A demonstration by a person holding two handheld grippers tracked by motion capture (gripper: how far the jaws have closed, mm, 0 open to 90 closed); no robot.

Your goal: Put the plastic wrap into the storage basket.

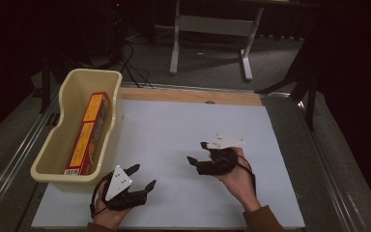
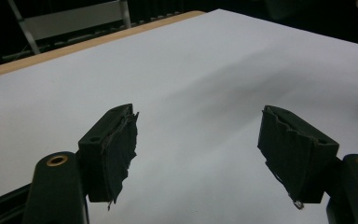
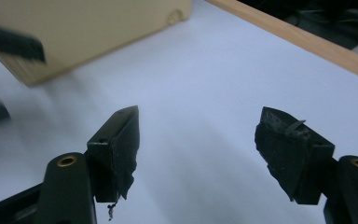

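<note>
Right gripper view has my right gripper [image 3: 198, 156] wide open with nothing between its jaws, low over the white sheet [image 3: 205, 84], so I'd keep it spread and clear of the cream bin [image 3: 88, 28] beside it. High view adds the long box [image 1: 88, 133] lying inside that bin [image 1: 58, 169], with my left gripper [image 1: 141, 178] also wide and empty near its front corner.

Box [image 1: 87, 135] lettering too small to read; bin [image 3: 88, 28] cut off by top edge, my left hand-held gripper [image 3: 4, 70] beside bin blurred.
</note>
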